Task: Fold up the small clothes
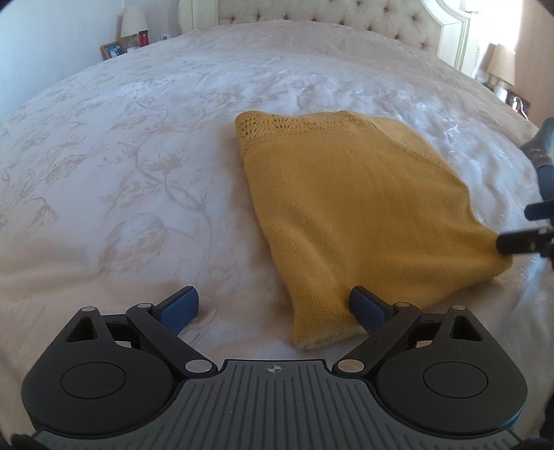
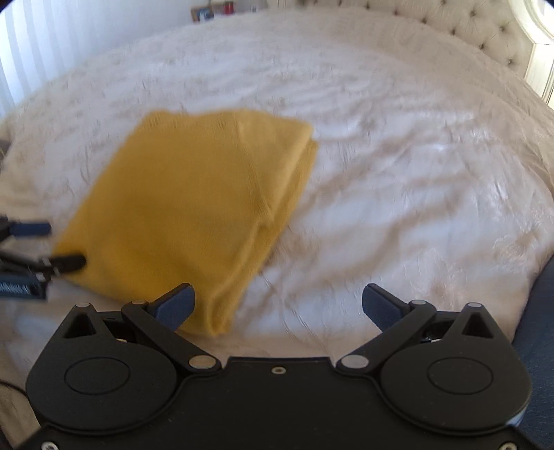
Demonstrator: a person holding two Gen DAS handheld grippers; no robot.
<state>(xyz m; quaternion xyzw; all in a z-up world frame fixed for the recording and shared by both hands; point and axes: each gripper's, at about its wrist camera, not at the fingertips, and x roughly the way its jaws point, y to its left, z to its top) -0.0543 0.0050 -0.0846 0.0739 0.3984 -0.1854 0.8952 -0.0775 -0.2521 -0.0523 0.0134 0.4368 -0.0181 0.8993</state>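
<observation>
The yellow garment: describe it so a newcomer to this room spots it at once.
Start at the big bed with the tufted headboard and pale floral bedspread. On its near half, by both open tongs, lies the yellow garment, a folded mustard knit with a lacy openwork band along its far edge, the only coloured item on the cover.

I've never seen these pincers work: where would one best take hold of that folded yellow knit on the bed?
Probably the yellow knit's near edge, coming low from the person's side. Its layers end there in a thin lip on the bedspread, and both open grippers, left and right, already sit at it.
</observation>
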